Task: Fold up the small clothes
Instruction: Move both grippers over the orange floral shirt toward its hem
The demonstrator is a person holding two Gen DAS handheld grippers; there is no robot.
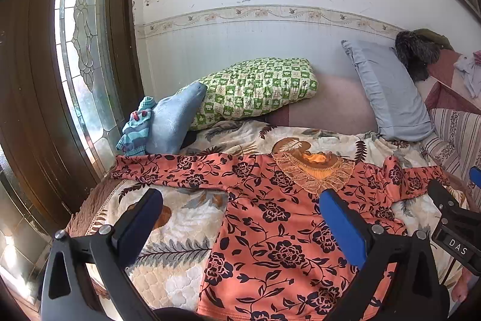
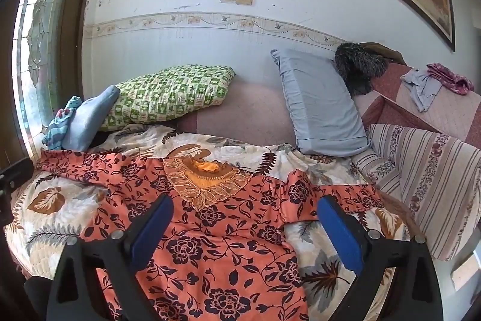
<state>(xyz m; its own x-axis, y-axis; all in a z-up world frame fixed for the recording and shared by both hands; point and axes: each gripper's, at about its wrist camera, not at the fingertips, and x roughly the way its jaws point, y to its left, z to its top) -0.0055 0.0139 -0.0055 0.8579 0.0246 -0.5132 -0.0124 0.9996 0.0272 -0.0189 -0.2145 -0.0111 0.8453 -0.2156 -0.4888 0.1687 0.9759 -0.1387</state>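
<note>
An orange long-sleeved top with dark flowers (image 1: 270, 224) (image 2: 216, 242) lies spread flat on the leaf-patterned bedspread (image 1: 180, 218) (image 2: 51, 218), both sleeves stretched out sideways and its lace collar (image 1: 315, 173) (image 2: 207, 179) toward the wall. My left gripper (image 1: 240, 209) hovers open over the top's left side, nothing between its blue pads. My right gripper (image 2: 245, 212) hangs open above the top's right half, near the right sleeve (image 2: 339, 194), and holds nothing. The right gripper also shows at the right edge of the left wrist view (image 1: 457, 200).
A green checked pillow (image 1: 255, 86) (image 2: 171, 92), a blue pillow (image 1: 387, 92) (image 2: 318, 104) and a small pile of blue clothes (image 1: 159, 122) (image 2: 78, 119) lie by the wall. A striped sofa cushion (image 2: 427, 182) sits right. A glass-paned door (image 1: 81, 35) stands left.
</note>
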